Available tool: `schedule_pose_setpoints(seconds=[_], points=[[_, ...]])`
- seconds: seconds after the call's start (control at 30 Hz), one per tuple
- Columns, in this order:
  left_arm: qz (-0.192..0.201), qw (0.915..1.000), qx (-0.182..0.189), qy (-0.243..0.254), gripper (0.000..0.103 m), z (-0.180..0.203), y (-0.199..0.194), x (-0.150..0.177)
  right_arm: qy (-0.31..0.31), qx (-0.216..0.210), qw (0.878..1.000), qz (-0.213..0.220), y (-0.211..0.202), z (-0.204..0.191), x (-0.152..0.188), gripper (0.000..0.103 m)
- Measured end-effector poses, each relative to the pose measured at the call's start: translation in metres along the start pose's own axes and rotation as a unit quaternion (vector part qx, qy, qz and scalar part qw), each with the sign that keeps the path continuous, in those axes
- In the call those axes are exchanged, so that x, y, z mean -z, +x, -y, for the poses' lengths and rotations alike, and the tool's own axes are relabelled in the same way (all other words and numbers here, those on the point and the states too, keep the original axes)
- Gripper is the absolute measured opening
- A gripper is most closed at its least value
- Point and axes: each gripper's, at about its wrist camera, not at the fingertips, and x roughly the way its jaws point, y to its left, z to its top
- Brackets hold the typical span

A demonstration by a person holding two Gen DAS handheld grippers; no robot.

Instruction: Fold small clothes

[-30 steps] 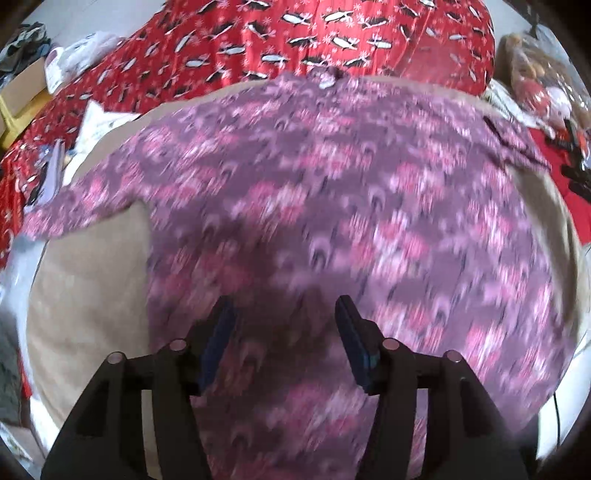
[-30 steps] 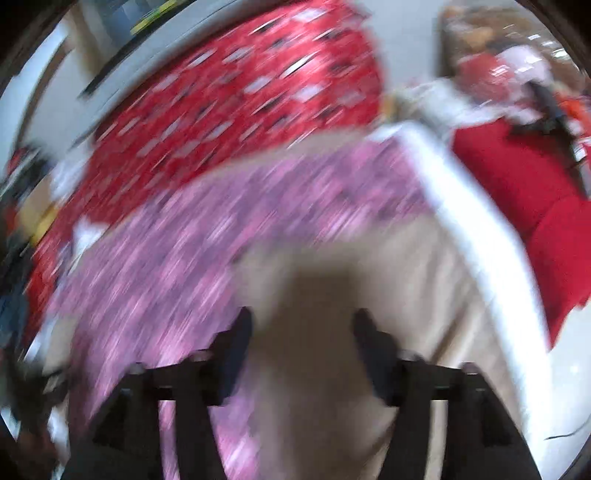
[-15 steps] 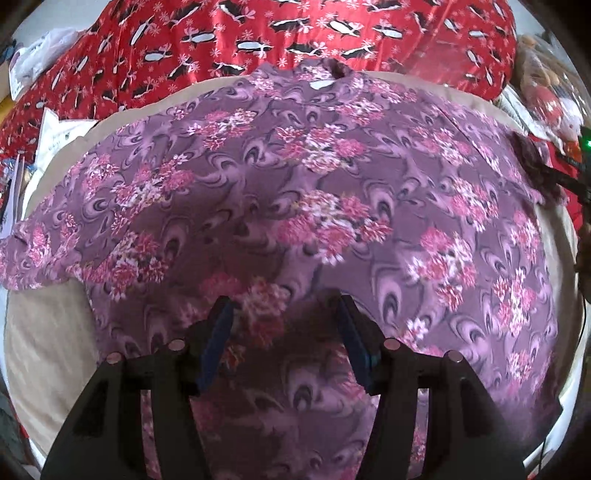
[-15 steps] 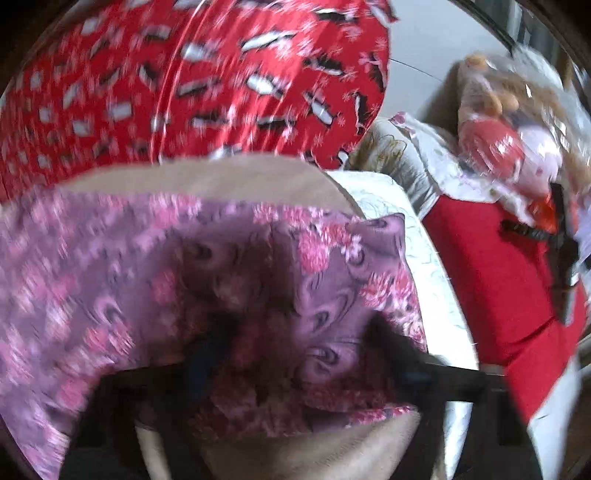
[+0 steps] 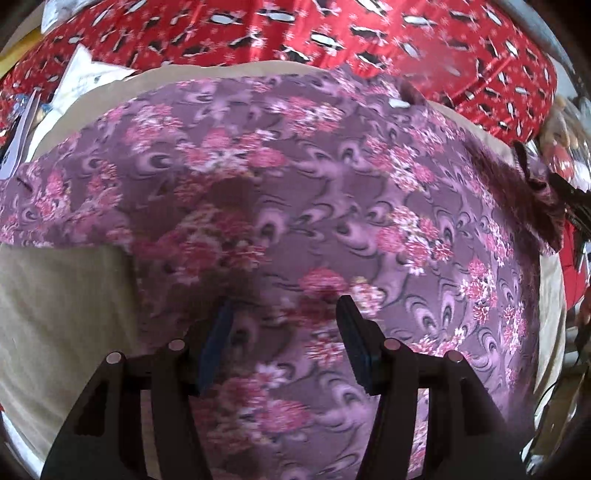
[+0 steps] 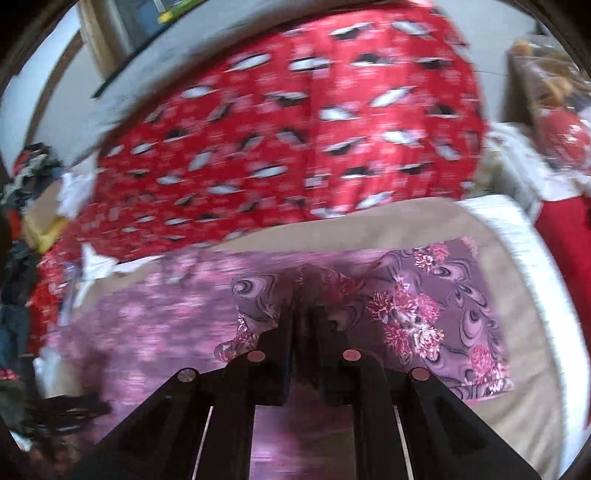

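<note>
A purple shirt with pink flowers (image 5: 332, 206) lies spread flat on a beige surface (image 5: 55, 295), collar at the far side. My left gripper (image 5: 282, 321) is open and hovers just above the shirt's body near its left side, holding nothing. In the right wrist view my right gripper (image 6: 304, 314) is shut on the shirt's right sleeve (image 6: 436, 314), pinching the cloth where the sleeve meets the body. The sleeve's outer part lies flat to the right of the fingers (image 6: 284, 332).
A red patterned blanket (image 5: 295, 33) lies bunched along the far side; it also shows in the right wrist view (image 6: 295, 129). White papers (image 5: 85, 77) lie at the far left. A white mattress edge (image 6: 524, 258) and red cloth (image 6: 561, 236) are on the right.
My right gripper went from open above the sleeve to shut on it. My left gripper shifted left over the shirt, so bare beige surface now shows at the lower left.
</note>
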Motion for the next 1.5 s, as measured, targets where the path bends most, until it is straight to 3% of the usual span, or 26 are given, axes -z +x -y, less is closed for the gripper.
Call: schedule_pose_setpoints(seconds=[0.13,0.43,0.6,0.63,0.73,0.8,1.0,1.03,1.1,1.17,1.3,1.43,1.5], points=[[0.002,0.9997,0.018,-0.017,0.057,-0.018,-0.007,0.0,-0.001,-0.062,0.998,-0.024,0.019,-0.059,0.009,0.01],[0.024,0.998,0.044,-0.038,0.057,-0.059,-0.03,0.001,-0.029,-0.15,0.985,-0.087,0.072,-0.169,0.053,0.01],[0.032,0.9962,0.071,-0.04,0.057,-0.06,-0.034,0.001,-0.03,-0.142,0.977,-0.156,0.109,-0.193,0.095,0.017],[0.031,0.9957,0.078,-0.039,0.057,-0.056,-0.033,0.0,-0.032,-0.133,0.977,-0.164,0.112,-0.191,0.101,0.017],[0.023,0.9939,0.1,-0.041,0.057,-0.044,-0.03,-0.001,0.003,-0.169,0.976,-0.138,0.086,-0.171,0.099,0.029],[0.008,0.9921,0.117,-0.045,0.057,-0.028,-0.021,-0.004,0.03,-0.167,0.98,-0.101,0.062,-0.146,0.096,0.048],[-0.053,0.9829,0.16,-0.073,0.057,0.023,0.015,-0.014,0.085,-0.124,0.987,-0.063,0.016,-0.07,0.095,0.05],[-0.052,0.9835,0.155,-0.078,0.062,0.03,0.016,-0.016,0.093,-0.122,0.986,-0.058,0.011,-0.06,0.096,0.05],[-0.021,0.9852,0.146,-0.088,0.062,0.041,0.012,-0.023,0.106,-0.119,0.986,-0.048,0.0,-0.04,0.096,0.05],[0.01,0.9868,0.131,-0.094,0.013,0.044,0.004,-0.03,0.117,-0.115,0.986,-0.036,-0.009,-0.022,0.096,0.05],[0.051,0.9886,0.107,-0.093,0.01,0.037,-0.014,-0.037,0.158,-0.098,0.983,-0.004,-0.028,0.02,0.091,0.05],[0.098,0.9899,0.046,-0.092,0.01,0.019,-0.041,-0.034,0.205,-0.055,0.977,0.019,-0.035,0.065,0.085,0.053],[0.091,0.9903,0.043,-0.096,0.01,0.009,-0.04,-0.031,0.213,-0.032,0.976,0.006,-0.025,0.077,0.082,0.054]])
